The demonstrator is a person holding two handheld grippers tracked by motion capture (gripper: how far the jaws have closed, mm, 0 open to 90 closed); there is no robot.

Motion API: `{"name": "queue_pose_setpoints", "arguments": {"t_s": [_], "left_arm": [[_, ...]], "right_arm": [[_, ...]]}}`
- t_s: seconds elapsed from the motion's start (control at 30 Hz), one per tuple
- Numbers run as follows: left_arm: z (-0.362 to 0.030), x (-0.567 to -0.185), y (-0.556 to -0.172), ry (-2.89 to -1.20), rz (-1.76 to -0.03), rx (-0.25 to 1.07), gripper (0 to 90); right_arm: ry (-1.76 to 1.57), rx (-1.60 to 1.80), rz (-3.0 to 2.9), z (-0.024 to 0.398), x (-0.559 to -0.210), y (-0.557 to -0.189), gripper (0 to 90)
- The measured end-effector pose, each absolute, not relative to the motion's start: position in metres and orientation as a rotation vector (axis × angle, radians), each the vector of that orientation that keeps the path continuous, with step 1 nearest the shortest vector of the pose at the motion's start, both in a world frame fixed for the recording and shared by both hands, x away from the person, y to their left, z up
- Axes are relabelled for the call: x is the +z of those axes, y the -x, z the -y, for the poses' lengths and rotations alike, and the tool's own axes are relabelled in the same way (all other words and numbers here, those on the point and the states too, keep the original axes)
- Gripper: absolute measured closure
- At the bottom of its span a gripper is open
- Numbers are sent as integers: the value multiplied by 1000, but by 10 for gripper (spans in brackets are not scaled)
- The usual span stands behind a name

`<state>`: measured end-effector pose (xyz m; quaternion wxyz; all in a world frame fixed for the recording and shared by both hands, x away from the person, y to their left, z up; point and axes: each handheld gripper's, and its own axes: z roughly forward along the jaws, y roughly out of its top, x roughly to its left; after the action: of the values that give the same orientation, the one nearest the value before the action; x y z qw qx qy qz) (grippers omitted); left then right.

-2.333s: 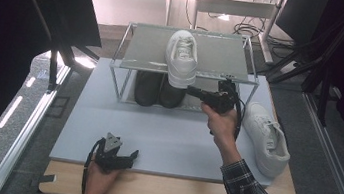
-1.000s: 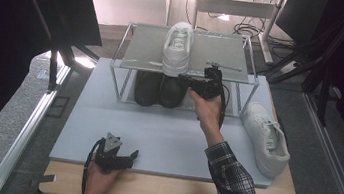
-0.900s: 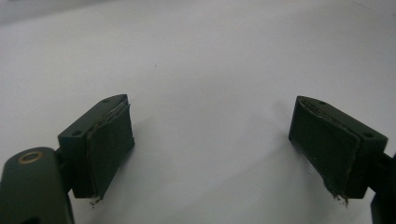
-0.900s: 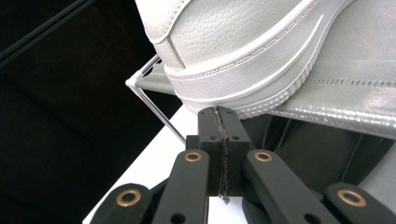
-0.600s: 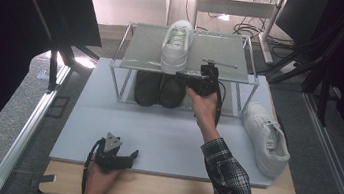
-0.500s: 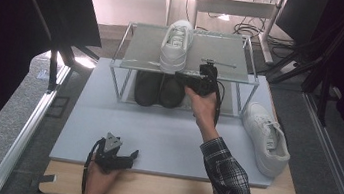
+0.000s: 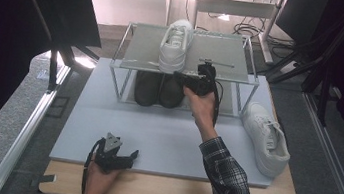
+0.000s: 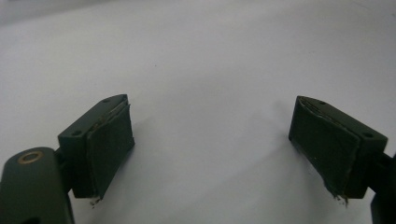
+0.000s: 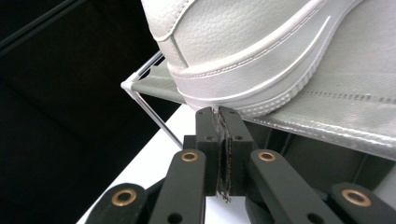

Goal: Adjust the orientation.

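Closed right gripper (image 9: 220, 114) at rack (image 7: 225, 63) sneaker's (image 7: 176, 44) heel; dark shoes (image 7: 160, 89) below; left gripper (image 8: 212, 144) fingers wide.

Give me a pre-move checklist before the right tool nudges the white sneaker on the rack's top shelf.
1. Right tool shut with nothing between its pads: ok.
2. Tool tip at the heel of the white leather sneaker: ok; contact cannot tell.
3. Sneaker resting on the grey top shelf of the wire rack: ok.
4. Left tool open, parked on the grey mat: ok.
5. Second white sneaker lying on the mat beside the rack: ok.
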<state>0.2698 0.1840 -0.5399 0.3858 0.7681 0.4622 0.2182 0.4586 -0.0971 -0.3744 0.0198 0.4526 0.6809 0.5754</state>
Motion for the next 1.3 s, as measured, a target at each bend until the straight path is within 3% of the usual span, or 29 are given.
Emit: {"name": "queue_pose_setpoints", "arguments": {"t_s": [0.47, 1.3], "left_arm": [[-184, -540, -270, -1956, -1179, 553, 133], [-184, -540, -270, -1960, -1179, 555, 133]], "right_arm": [[-1329, 1722, -2152, 109, -377, -446, 797], [-1122, 1482, -2261, 120, -396, -408, 480]]}}
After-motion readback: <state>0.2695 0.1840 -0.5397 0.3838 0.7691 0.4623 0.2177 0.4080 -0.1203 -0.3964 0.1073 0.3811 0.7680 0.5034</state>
